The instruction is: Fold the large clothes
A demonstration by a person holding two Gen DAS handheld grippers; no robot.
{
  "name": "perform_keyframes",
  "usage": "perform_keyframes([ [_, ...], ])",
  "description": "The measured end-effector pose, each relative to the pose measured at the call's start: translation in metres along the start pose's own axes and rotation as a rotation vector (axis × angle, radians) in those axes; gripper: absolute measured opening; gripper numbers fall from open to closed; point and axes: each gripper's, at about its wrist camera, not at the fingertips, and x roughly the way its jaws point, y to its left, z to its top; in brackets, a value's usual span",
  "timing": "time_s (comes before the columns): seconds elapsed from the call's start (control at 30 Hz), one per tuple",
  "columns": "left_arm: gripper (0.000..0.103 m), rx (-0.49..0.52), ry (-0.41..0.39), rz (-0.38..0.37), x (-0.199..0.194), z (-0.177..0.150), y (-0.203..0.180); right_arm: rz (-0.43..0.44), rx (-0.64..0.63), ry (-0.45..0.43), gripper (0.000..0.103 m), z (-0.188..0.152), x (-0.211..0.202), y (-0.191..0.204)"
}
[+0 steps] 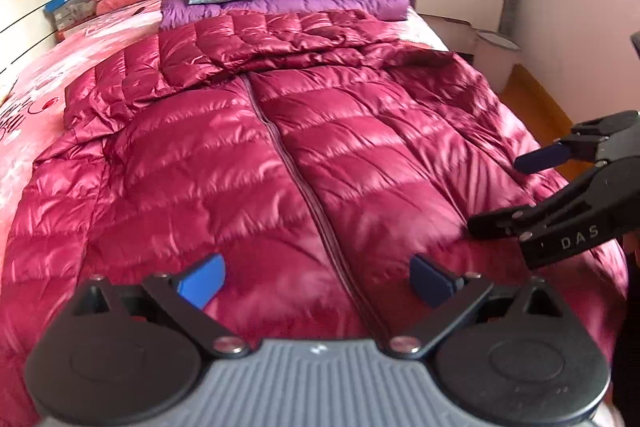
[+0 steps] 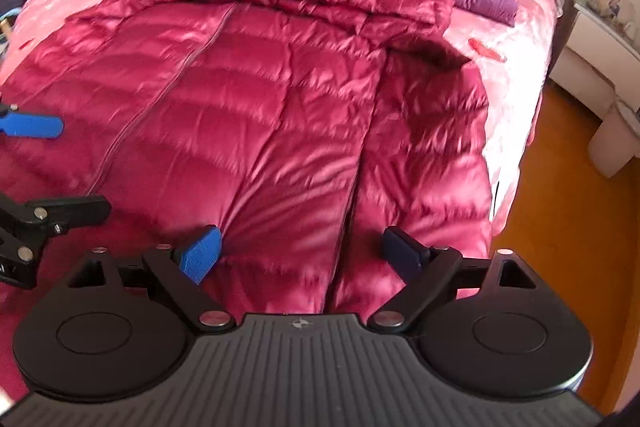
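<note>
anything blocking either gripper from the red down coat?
Nothing visible. The left gripper and right gripper are both open right above the red down coat, which lies spread on the bed. The folded purple garment sits beyond its hood, clear of both.

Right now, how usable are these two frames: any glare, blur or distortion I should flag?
Left wrist view: strong fisheye bending, dark corner vignetting, daylight sheen across the red down jacket, slight motion blur near the open left gripper. Right wrist view: softer overall, jacket quilting smeared, pink bedsheet blown out by glare, open right gripper fairly sharp.
</note>
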Motion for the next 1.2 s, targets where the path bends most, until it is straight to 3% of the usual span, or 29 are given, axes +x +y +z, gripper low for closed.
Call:
perform_keyframes([
  [0.2, 0.099, -0.014, -0.027, -0.032, -0.033, -0.009, 0.0, 0.081, 0.041, 0.021, 0.103, -0.008, -0.02, -0.006],
  [0.33, 0.099, -0.064, -0.072, -0.037, -0.061, -0.011, 0.01, 0.117, 0.063, -0.02, 0.103, -0.015, -0.045, -0.013],
  [0.5, 0.099, -0.147, -0.145, -0.015, -0.101, -0.014, 0.04, 0.157, 0.284, -0.113, 0.103, -0.03, -0.088, -0.06],
  [0.6, 0.1, -0.213, -0.179, 0.025, -0.12, -0.019, 0.069, 0.185, 0.462, -0.071, 0.103, -0.046, -0.091, -0.1],
  [0.73, 0.1, -0.287, -0.162, 0.079, -0.126, -0.025, 0.108, 0.147, 0.598, 0.073, 0.103, -0.061, -0.076, -0.135],
  [0.83, 0.1, -0.381, -0.145, 0.069, -0.124, -0.035, 0.14, 0.24, 0.69, 0.098, 0.103, -0.069, -0.064, -0.154],
  [0.97, 0.1, -0.481, -0.088, 0.033, -0.109, -0.051, 0.173, 0.318, 0.687, 0.143, 0.103, -0.065, -0.051, -0.154],
  [1.07, 0.1, -0.521, -0.031, 0.032, -0.099, -0.062, 0.187, 0.329, 0.602, 0.164, 0.103, -0.058, -0.051, -0.145],
  [1.2, 0.1, -0.564, 0.014, -0.048, -0.087, -0.075, 0.195, 0.349, 0.501, 0.169, 0.103, -0.054, -0.054, -0.134],
])
